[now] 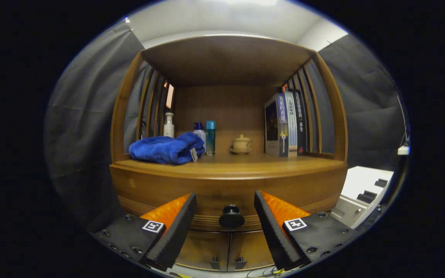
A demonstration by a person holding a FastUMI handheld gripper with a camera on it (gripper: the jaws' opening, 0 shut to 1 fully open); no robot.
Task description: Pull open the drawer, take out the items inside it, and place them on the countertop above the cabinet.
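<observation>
The claw (225, 216) is hovering with its fingers spread apart, and the drawer knob (231, 216) is sitting between them, touching neither. The drawer (222, 191) is lying shut under the table (245, 164). On the table, a folded towel (166, 148) is resting at the left, three bottles (199, 133) are standing behind it, a lidded cup (241, 144) is sitting mid-back, and books (286, 123) are standing upright at the right. Two cabinet doors (228, 251) are sitting below the drawer.

Dark grey cloth (87, 127) hangs as the booth's wall to the left and right of a wooden cabinet (226, 189) with slatted sides and a shelf roof. Above it runs a pale ceiling (222, 19), brightly lit. At the near right stands a white unit (365, 189) with dark slots.
</observation>
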